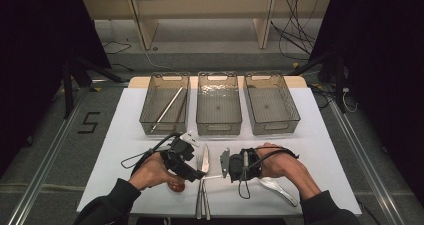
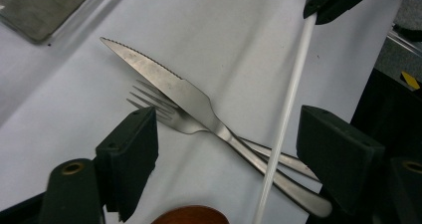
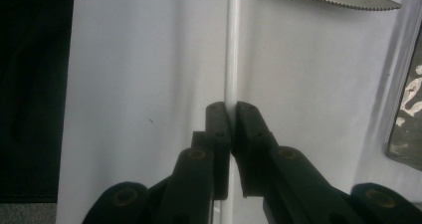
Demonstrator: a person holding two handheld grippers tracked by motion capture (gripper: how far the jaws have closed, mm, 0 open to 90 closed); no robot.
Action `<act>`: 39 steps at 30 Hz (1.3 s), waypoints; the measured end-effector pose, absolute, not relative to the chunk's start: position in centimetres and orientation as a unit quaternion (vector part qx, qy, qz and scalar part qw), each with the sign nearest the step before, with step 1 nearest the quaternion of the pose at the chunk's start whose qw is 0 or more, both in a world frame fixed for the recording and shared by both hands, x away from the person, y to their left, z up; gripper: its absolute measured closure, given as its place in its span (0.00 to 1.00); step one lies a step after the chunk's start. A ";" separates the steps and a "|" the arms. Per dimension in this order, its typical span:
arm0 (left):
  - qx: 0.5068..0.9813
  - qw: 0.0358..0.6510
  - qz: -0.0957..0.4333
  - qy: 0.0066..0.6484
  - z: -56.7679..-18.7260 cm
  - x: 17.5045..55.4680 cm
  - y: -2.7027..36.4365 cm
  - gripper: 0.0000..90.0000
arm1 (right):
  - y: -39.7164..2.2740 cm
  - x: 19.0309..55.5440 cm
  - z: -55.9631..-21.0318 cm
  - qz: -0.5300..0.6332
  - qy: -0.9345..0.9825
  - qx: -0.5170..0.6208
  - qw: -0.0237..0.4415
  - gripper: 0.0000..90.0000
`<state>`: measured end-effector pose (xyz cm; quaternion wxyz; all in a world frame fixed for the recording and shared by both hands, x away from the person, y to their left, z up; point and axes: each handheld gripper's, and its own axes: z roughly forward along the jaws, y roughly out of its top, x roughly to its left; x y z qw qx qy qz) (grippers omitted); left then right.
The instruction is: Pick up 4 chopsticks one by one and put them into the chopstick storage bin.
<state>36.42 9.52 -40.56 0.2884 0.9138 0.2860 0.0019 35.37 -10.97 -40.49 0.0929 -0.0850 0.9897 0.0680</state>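
Already the left bin (image 1: 165,105) holds two chopsticks (image 1: 167,108), while the middle bin (image 1: 218,105) and the right bin (image 1: 270,104) look empty, so the sorting seems barely begun; near the table's front edge the left gripper (image 2: 226,149) hangs with its jaws wide apart over a crossed knife (image 2: 199,103) and fork (image 2: 166,115), a reddish-brown object (image 1: 176,185) just beneath it; to the right, the right gripper (image 3: 232,115) is clamped on a white chopstick (image 3: 232,50); a white spoon (image 1: 274,186) lies by the right hand; knife, fork, spoon and this chopstick are apparently still to be binned.
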 end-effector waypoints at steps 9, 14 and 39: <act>0.930 0.258 -0.022 0.262 -41.4 36.1 8.6 0.33 | -10.7 35.2 -40.5 0.067 0.989 -0.088 0.093 0.95; 0.935 0.251 -0.033 0.249 -41.7 35.8 8.3 0.40 | -10.5 35.0 -40.5 0.069 0.989 -0.090 0.093 0.95; 0.946 0.238 -0.073 0.205 -42.1 34.6 7.7 0.91 | -9.3 34.2 -40.5 0.084 0.985 -0.118 0.095 0.95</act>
